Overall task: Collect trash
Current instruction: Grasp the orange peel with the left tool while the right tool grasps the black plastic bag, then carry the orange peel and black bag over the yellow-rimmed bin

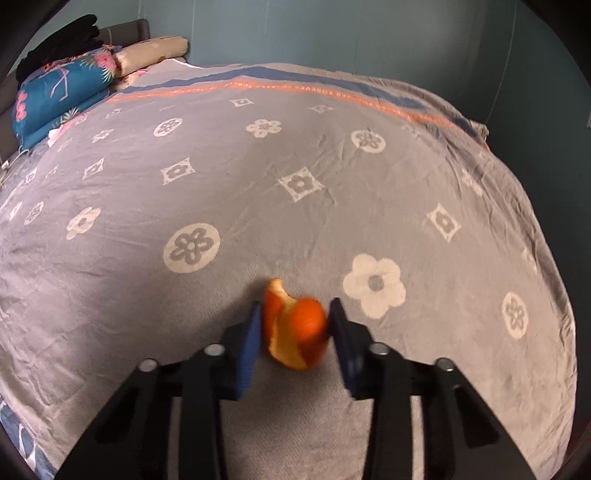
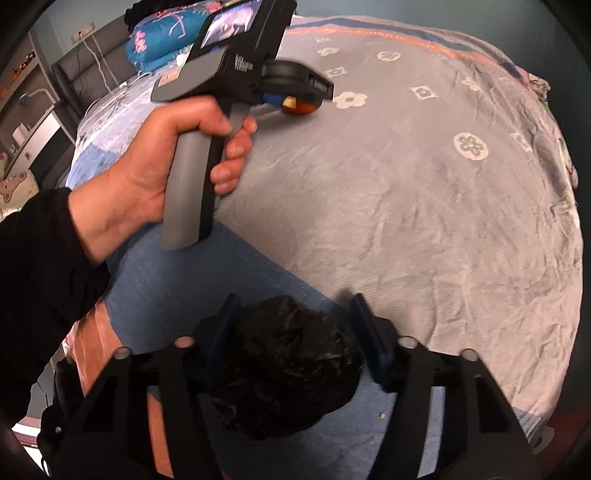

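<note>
A curled orange peel (image 1: 295, 328) lies on the grey flowered bedspread (image 1: 258, 184). My left gripper (image 1: 295, 314) has its blue pads on both sides of the peel, touching or nearly touching it. The peel also shows in the right wrist view (image 2: 299, 105), under the left gripper (image 2: 295, 98). My right gripper (image 2: 293, 310) stands wide apart around a crumpled black plastic bag (image 2: 288, 373); the left pad touches the bag and a gap shows at the right pad.
Folded blue floral quilt (image 1: 59, 92), a beige pillow (image 1: 147, 55) and dark clothes (image 1: 62, 40) are piled at the bed's head. A blue sheet (image 2: 166, 288) borders the bedspread near me. The bed's far edge meets a teal wall (image 1: 369, 33).
</note>
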